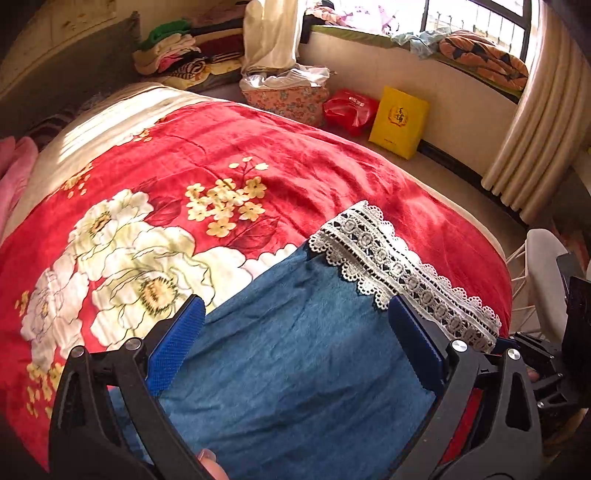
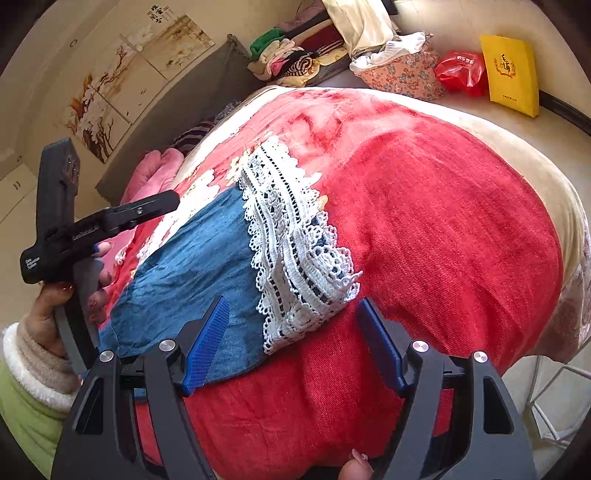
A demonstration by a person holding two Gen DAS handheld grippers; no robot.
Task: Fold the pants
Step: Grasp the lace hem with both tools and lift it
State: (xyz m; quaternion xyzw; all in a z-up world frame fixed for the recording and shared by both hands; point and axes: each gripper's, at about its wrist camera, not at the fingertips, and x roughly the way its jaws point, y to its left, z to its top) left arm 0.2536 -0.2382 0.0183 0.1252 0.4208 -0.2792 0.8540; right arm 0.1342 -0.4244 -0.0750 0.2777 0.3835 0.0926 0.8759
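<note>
- The pants [image 1: 295, 354] are blue denim-like cloth with a white lace hem [image 1: 402, 273]; they lie on the bed, on a plush red blanket [image 1: 303, 155] with cream flowers.
- Left gripper [image 1: 295, 332]: jaws apart above the blue cloth, blue ribbed pads.
- Right gripper [image 2: 293, 339]: jaws apart over the lace edge.
- A yellow bag [image 2: 511, 74] on the floor has writing too small to read.

Both cameras sit close above the bed, looking forward between their own blue pads. The left view faces the window [image 1: 476, 18]; the right view angles toward the headboard wall. Both share the pants [image 1: 295, 350] [image 2: 192, 266] and the red blanket [image 1: 229, 147] [image 2: 443, 229].
</note>
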